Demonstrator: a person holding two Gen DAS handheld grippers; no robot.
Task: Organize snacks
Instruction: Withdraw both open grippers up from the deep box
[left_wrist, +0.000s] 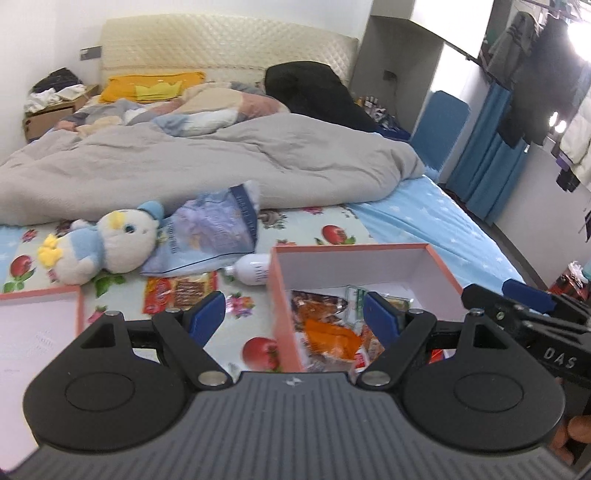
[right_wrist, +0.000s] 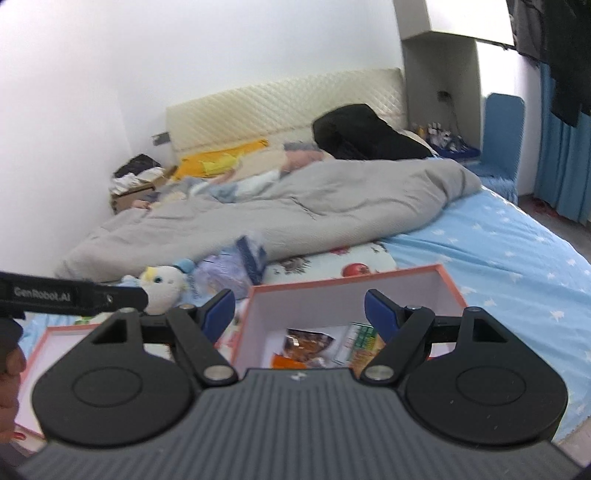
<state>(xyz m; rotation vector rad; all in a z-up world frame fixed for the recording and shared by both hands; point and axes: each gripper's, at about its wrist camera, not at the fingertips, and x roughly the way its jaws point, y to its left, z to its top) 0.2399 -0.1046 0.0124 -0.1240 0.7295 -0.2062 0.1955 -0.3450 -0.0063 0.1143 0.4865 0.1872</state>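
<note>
Pink-rimmed box (left_wrist: 284, 295) runs lengthwise away, holding snack packets (left_wrist: 328, 332); both grippers' jaws gape empty.

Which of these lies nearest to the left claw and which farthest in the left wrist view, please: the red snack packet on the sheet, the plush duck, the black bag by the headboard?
From the left claw:
1. Red snack packet, just ahead of its left fingertip on the sheet.
2. Plush duck, farther out to the left.
3. Black bag, far back against the headboard.

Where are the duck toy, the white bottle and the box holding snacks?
duck toy (left_wrist: 122, 236): left wrist view, its white head.
white bottle (left_wrist: 253, 270): left wrist view, its body.
box (left_wrist: 284, 295): left wrist view, its orange left wall.
</note>
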